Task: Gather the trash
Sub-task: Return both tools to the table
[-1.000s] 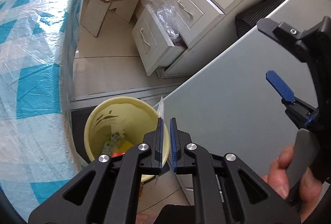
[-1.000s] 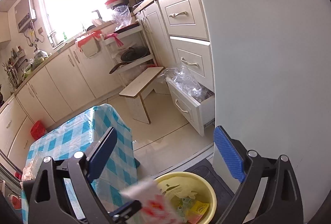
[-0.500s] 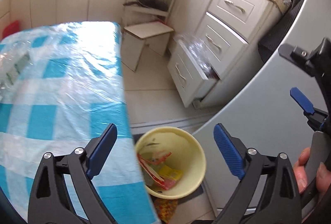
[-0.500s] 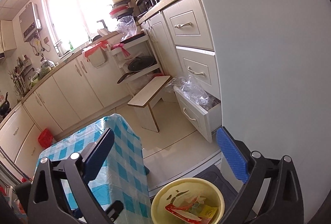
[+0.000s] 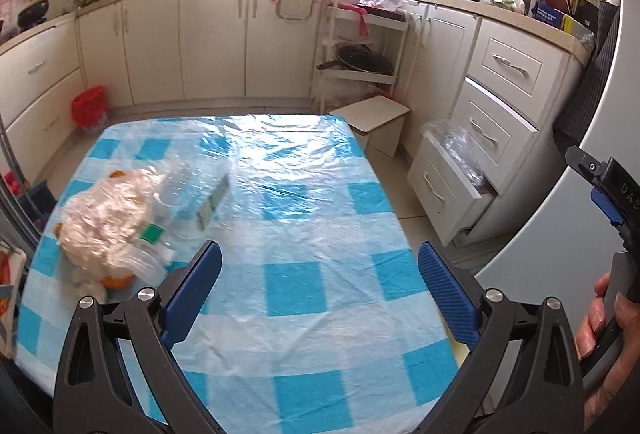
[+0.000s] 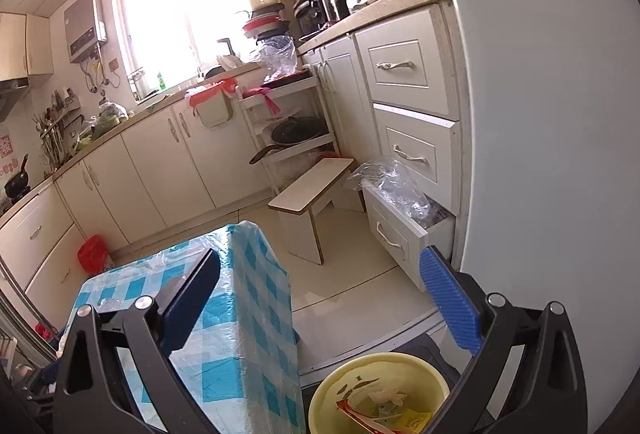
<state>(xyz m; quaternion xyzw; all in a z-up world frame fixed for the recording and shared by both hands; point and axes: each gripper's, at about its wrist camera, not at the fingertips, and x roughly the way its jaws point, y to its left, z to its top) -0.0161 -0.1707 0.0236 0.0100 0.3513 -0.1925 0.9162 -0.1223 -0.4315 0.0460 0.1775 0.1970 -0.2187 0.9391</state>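
Leftmost, in the left wrist view, a heap of trash lies on the surface: a crumpled clear plastic bag, a clear bottle with a green label, and orange pieces beneath. Above the checked blue-and-white cloth the left claw hovers level, its blue-padded jaws spread wide and empty, the heap just beyond its left jaw. At the far right edge of the same view the right hand grips the handle of the other tool. In the right wrist view, the right claw is likewise spread and empty, tilted down past the corner of the surface. Below its right jaw stands a yellow bin on the floor, holding a red wrapper and paper scraps.
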